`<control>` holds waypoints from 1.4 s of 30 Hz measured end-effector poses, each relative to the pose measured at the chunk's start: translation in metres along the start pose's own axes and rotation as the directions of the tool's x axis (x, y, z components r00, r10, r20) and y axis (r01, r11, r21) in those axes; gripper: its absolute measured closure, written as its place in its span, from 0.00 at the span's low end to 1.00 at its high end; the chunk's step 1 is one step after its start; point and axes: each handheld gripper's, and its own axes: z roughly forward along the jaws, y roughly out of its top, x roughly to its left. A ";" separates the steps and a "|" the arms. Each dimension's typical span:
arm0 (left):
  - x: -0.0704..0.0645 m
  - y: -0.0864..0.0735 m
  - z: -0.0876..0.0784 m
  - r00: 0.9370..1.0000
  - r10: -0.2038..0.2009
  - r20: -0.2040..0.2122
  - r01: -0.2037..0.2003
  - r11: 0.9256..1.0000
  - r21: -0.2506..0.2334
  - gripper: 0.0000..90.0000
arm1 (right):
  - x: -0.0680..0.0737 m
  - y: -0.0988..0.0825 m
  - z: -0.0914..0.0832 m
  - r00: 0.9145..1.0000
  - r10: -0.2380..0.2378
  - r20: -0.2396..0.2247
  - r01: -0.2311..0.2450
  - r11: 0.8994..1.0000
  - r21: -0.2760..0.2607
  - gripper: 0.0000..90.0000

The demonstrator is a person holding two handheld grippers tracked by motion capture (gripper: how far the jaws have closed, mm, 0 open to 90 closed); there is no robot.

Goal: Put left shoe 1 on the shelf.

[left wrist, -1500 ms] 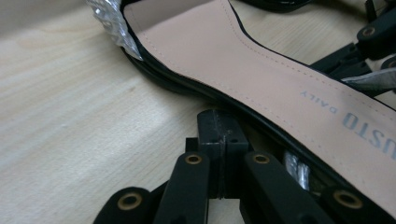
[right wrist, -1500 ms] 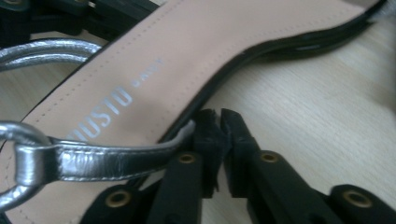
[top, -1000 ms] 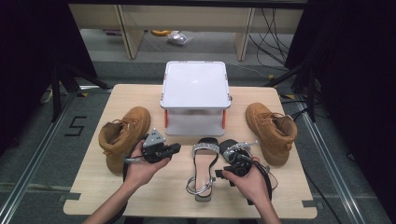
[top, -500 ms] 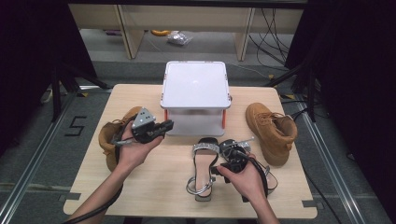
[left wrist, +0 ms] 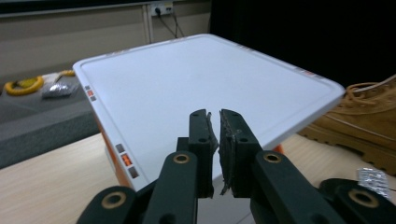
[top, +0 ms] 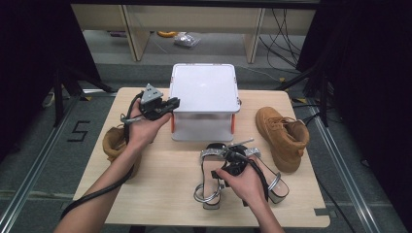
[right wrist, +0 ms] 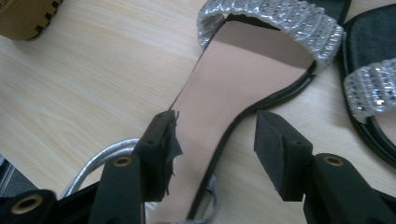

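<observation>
A white lidded box [top: 203, 92] stands at the table's middle back. My left gripper [top: 169, 103] is held up at the box's left edge; in the left gripper view its jaws [left wrist: 218, 117] are shut on nothing, pointing across the white lid [left wrist: 205, 79]. A pair of black sandals with glittery straps lies in front of the box. My right gripper [top: 229, 161] hovers low over the left sandal [top: 210, 180], open, its jaws [right wrist: 217, 126] astride the sandal's beige insole [right wrist: 243, 70] without touching it. The other sandal [top: 272, 182] lies beside it.
One tan boot [top: 284, 136] lies at the right of the table. A second tan boot [top: 114, 143] sits at the left, partly behind my left forearm. Cables and a yellow object [left wrist: 21, 85] lie on the floor beyond the table.
My left gripper has lifted from beside the left boot and moved forward and right to the box's left edge. The right gripper stayed over the left sandal.
</observation>
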 end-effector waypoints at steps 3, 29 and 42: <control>0.007 -0.010 0.013 1.000 -0.005 -0.026 0.006 0.999 0.043 0.93 | 0.007 0.003 0.004 0.998 0.041 0.044 -0.043 0.998 0.047 0.53; 0.008 -0.017 0.018 0.999 -0.029 -0.025 0.030 0.999 0.037 0.96 | 0.021 0.011 0.046 0.985 0.104 0.134 -0.120 0.985 0.123 0.32; 0.009 -0.015 0.019 0.999 -0.032 -0.019 0.033 0.998 0.055 0.96 | 0.012 0.012 0.044 0.992 -0.024 0.123 -0.014 0.955 0.296 0.43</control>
